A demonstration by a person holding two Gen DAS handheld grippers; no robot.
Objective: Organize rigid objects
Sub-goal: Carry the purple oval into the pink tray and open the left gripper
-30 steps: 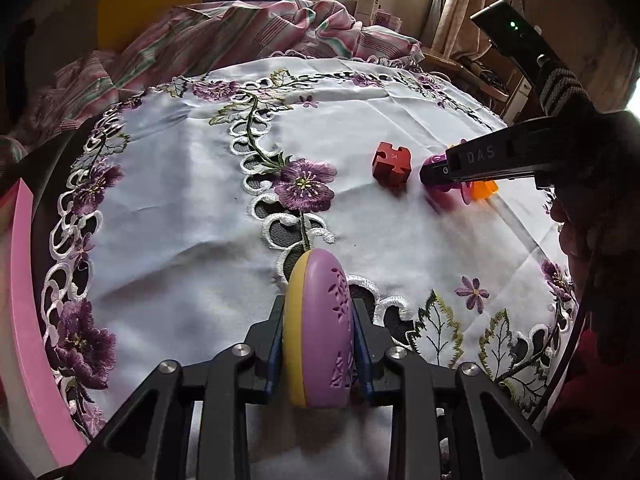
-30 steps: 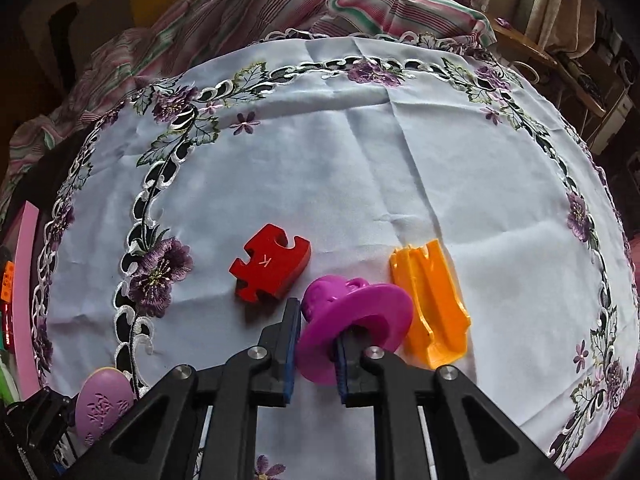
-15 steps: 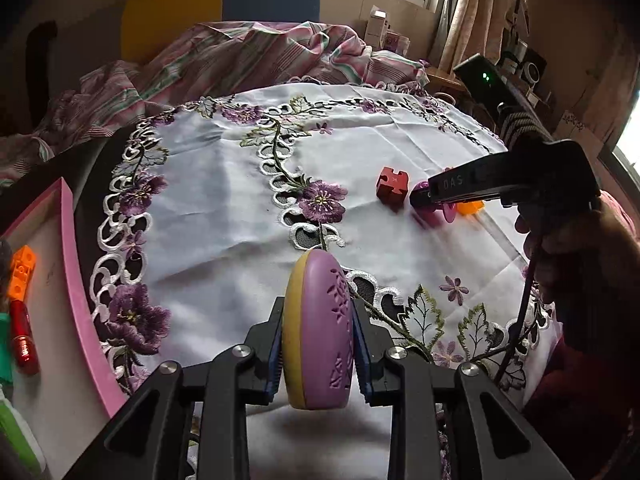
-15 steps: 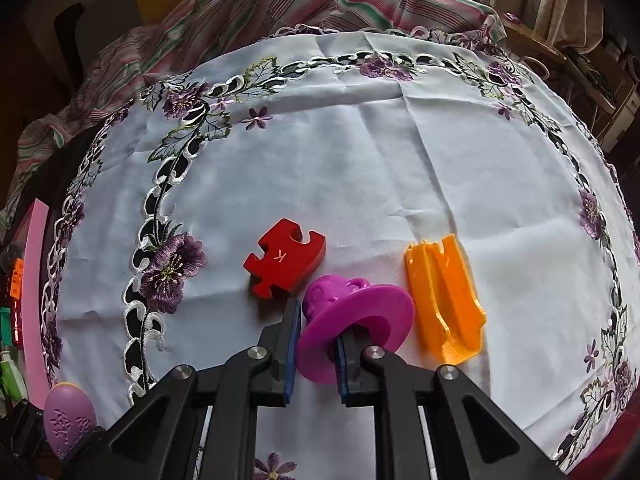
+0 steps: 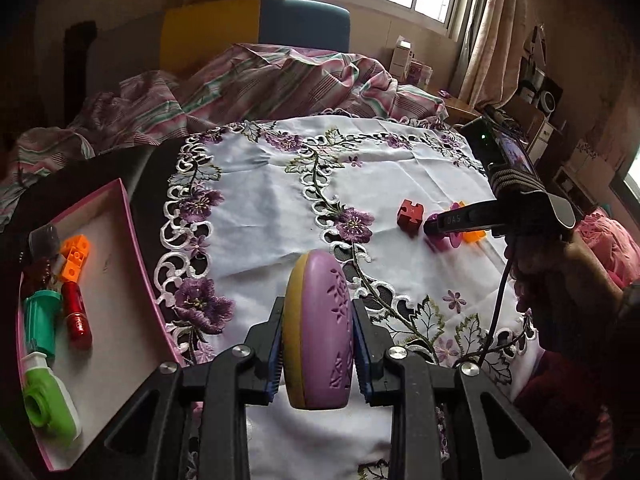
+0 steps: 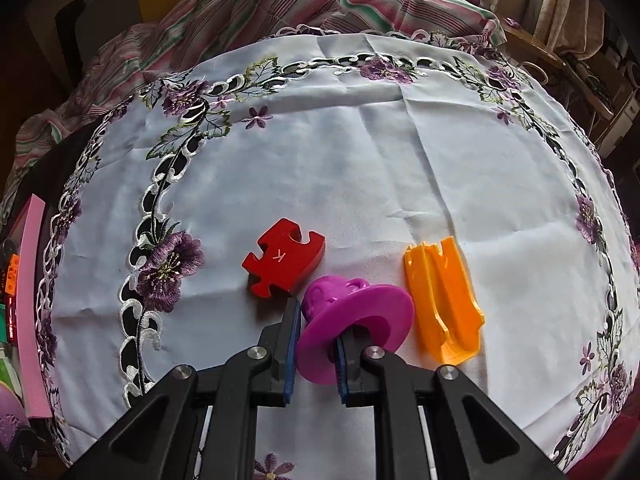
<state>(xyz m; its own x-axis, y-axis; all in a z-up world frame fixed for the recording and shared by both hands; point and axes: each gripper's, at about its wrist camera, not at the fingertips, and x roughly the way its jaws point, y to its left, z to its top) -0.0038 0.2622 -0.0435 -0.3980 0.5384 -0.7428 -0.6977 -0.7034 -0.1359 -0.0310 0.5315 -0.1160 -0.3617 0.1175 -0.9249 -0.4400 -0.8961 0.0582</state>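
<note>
The left gripper [image 5: 318, 354], clamping the purple oval [image 5: 320, 330], has pulled back, revealing the pink tray [image 5: 132, 240]; the right gripper [image 6: 316, 346] pinches the magenta piece [image 6: 360, 320] on the embroidered tablecloth [image 6: 360, 152].

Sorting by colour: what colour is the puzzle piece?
Red, with a pale K; the puzzle piece shows best in the right wrist view.

On the table [image 6: 360, 152], three things in a row — puzzle piece [image 6: 285, 262] left, flanged piece [image 6: 356, 322] middle, channel piece [image 6: 444, 300] right. Off the table's left edge — tray [image 5: 120, 280] holding small toys.
</note>
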